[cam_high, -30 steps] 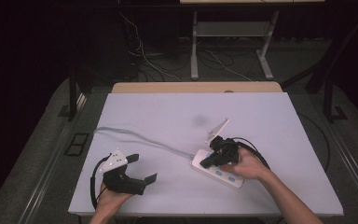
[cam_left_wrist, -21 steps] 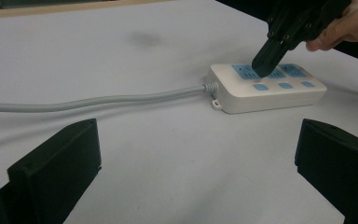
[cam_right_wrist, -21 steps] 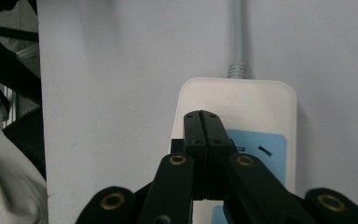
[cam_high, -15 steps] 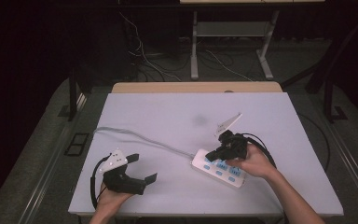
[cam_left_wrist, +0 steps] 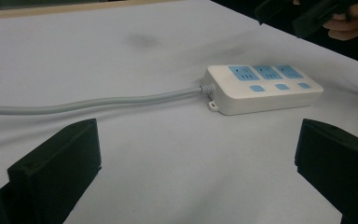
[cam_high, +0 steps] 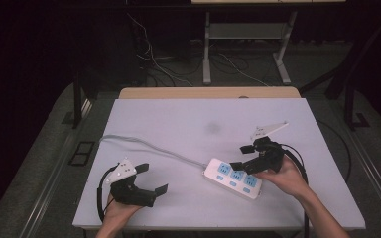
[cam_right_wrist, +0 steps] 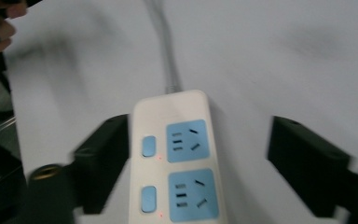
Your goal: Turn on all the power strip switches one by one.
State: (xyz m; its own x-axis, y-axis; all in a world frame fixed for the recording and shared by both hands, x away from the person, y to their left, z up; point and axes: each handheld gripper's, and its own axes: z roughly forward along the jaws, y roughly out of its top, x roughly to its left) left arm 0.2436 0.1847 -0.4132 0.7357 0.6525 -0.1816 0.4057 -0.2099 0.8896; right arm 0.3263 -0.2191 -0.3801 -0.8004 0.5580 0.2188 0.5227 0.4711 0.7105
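Table space is lying white and flat, holding everything up. Sitting on its right half is the power strip, white with blue sockets, lying flat so its sockets are facing up. Its grey cord is running off to the left across the table, likely toward a wall plug.

Hovering right over the strip is the right gripper, with its jaws spread wide on either side of the strip's cord end and not squeezing it. The hand is reaching in and tipping the tool down, maybe getting ready to grab.

Resting near the front left corner is the left gripper, pointing at the strip, jaws wide apart and holding nothing. It is probably just waiting.
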